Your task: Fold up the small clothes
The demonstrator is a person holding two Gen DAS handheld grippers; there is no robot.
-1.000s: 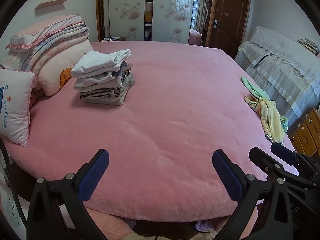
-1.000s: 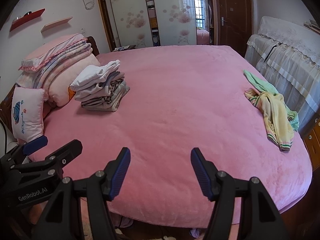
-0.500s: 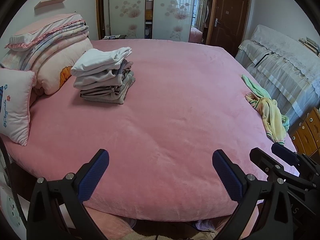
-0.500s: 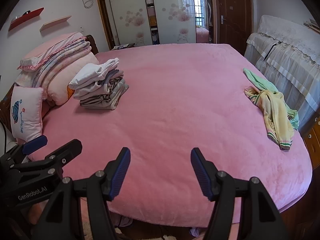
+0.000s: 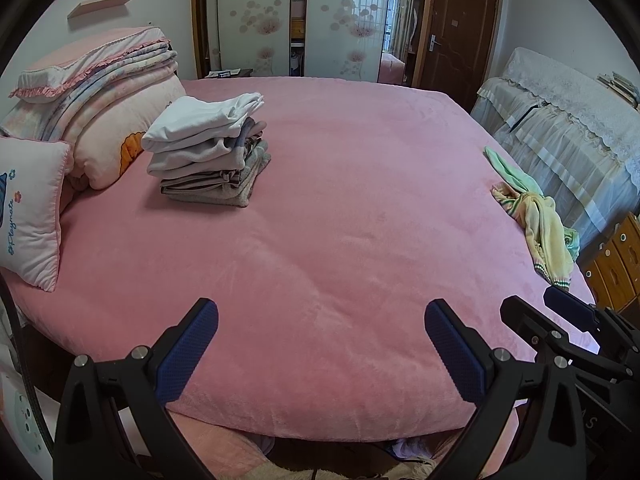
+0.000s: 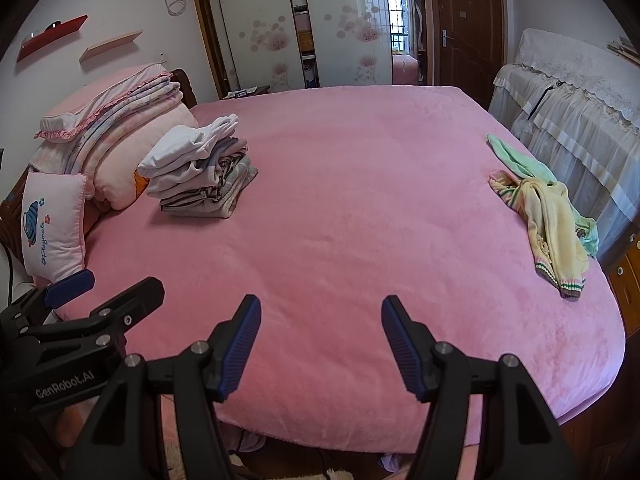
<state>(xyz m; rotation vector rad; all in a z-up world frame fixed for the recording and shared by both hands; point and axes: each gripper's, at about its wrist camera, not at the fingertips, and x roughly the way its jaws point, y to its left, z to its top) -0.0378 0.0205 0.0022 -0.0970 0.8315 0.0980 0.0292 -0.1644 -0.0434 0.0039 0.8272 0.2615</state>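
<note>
A wide bed under a pink plush blanket fills the room. Folded bedding and pillows sit at its far left. Just beside them stands a stack of folded clothes. An unfolded yellow and green garment lies crumpled at the bed's right edge. The left gripper and right gripper hang over the near edge, jaws spread, empty.
</note>
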